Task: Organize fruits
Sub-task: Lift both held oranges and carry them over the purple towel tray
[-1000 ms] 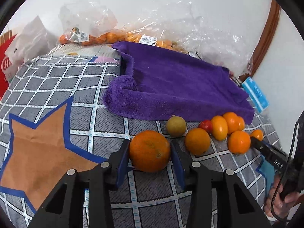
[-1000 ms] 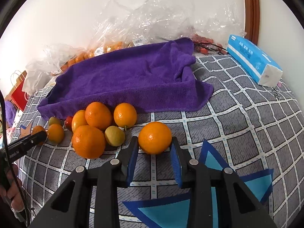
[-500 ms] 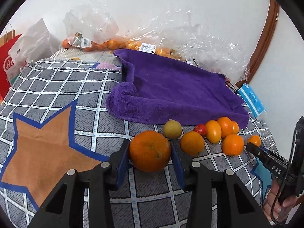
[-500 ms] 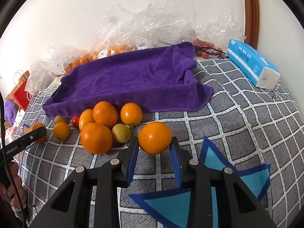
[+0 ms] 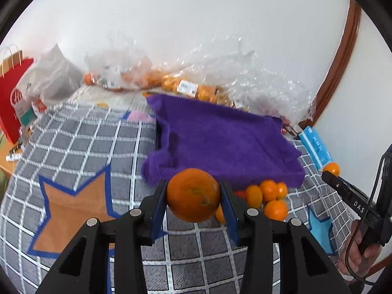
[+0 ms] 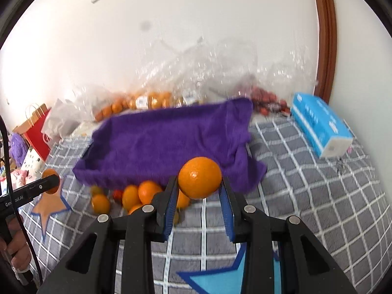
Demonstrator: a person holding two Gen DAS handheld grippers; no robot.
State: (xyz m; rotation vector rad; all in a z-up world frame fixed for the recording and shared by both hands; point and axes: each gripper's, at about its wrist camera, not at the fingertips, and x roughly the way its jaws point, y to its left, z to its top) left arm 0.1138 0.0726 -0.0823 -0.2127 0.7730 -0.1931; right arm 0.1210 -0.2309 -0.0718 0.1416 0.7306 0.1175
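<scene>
My left gripper (image 5: 194, 193) is shut on a large orange (image 5: 193, 194) and holds it above the grey checked cloth. My right gripper (image 6: 199, 188) is shut on another orange (image 6: 199, 177), also lifted. A purple towel (image 5: 220, 142) lies spread beyond both; it also shows in the right wrist view (image 6: 166, 142). A cluster of small oranges (image 5: 269, 196) and a red fruit lies at the towel's near edge, also seen in the right wrist view (image 6: 137, 196). The right gripper shows at the right edge of the left view (image 5: 330, 171).
Clear plastic bags of oranges (image 5: 186, 85) lie against the wall behind the towel. A blue tissue pack (image 6: 321, 127) sits at the right. A red paper bag (image 5: 12, 93) and a white bag (image 5: 51, 78) stand at the far left.
Both grippers have risen with their oranges, lifting them off the cloth. The fruit cluster and towel now sit lower and farther in both views.
</scene>
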